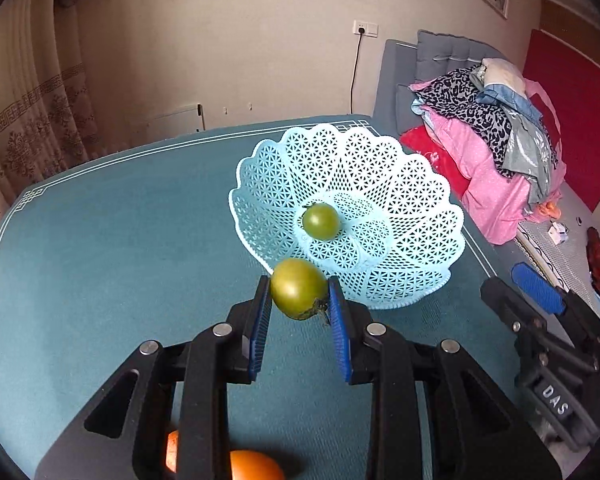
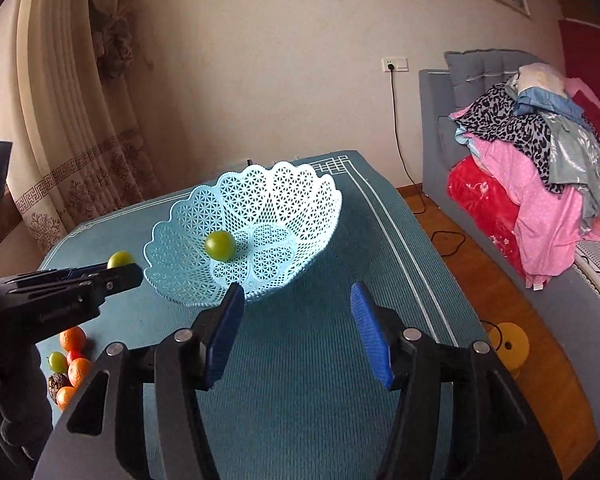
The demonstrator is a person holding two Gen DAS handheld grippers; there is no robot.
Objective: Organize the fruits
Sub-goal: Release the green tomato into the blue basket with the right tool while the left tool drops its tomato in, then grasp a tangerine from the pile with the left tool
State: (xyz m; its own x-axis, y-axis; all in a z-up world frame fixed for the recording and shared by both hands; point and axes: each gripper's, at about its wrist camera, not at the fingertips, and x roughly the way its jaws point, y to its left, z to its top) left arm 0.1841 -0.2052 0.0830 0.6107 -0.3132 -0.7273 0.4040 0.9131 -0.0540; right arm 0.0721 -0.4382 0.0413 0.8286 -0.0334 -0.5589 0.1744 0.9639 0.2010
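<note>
Two fisheye views from the wrists, angled down over each tool toward the teal surface (image 1: 100,260). Both close to, and sharing, the blue basket (image 1: 400,184), wall and bed.

Pale blue lattice-patterned plastic basket (image 2: 260,216) on a teal tablecloth (image 2: 300,360) with white border lines; round green tomato (image 2: 220,245) inside; leopard-print cloth (image 2: 500,120) behind.
</note>
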